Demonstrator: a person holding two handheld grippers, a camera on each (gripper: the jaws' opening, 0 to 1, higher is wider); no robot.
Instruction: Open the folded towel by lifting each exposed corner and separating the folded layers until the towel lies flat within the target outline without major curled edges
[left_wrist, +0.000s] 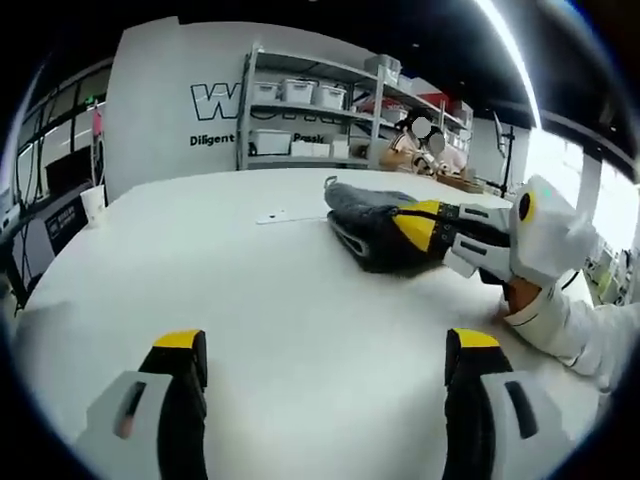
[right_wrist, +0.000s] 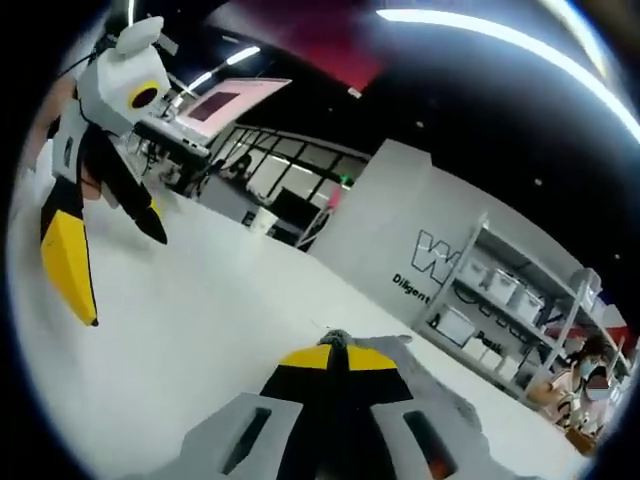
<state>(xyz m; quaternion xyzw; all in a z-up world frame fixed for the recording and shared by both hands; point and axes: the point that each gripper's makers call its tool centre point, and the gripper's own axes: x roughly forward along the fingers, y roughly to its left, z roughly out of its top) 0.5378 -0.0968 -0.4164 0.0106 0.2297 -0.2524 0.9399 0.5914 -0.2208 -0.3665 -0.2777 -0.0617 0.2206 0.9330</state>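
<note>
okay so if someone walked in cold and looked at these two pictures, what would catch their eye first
Probably the dark grey towel, bunched near the far right of the white table, with the right gripper closed on its edge. Next, the left gripper hovering open over bare tabletop in the foreground. In the right gripper view, that left gripper hangs at upper left, its yellow-tipped jaws spread.

White table (left_wrist: 300, 330) bears grey towel (left_wrist: 365, 205), paper cup (left_wrist: 92, 203).
</note>
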